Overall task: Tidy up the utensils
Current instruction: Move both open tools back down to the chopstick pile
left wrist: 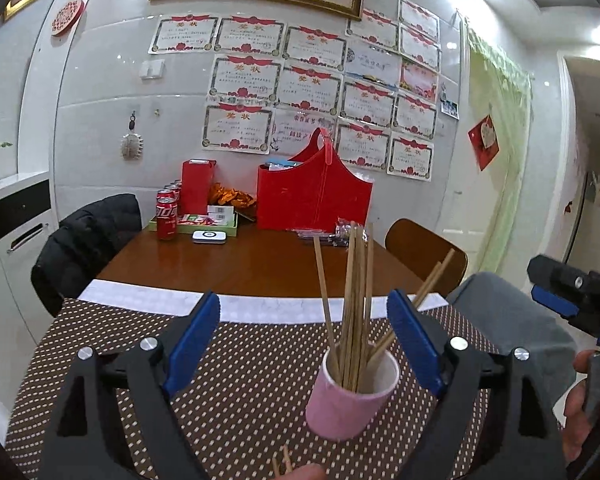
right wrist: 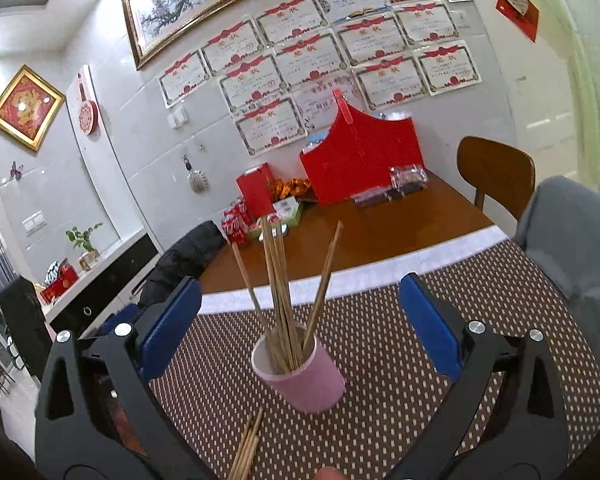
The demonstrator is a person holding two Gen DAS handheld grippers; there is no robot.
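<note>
- Left wrist view: the left gripper (left wrist: 304, 344) stands released, gripping nothing. The pink cup (left wrist: 350, 396) of chopsticks (left wrist: 354, 304) sits just ahead, nearer its right finger. Closing in could knock the tall sticks and tip the light cup.
- Right wrist view: the right gripper (right wrist: 300, 328) is likewise spread wide and empty, cup centred ahead. Loose chopsticks (right wrist: 248, 446) lie on the dotted mat (right wrist: 400, 340) below the jaws; a shallow pinch could scatter them.
</note>
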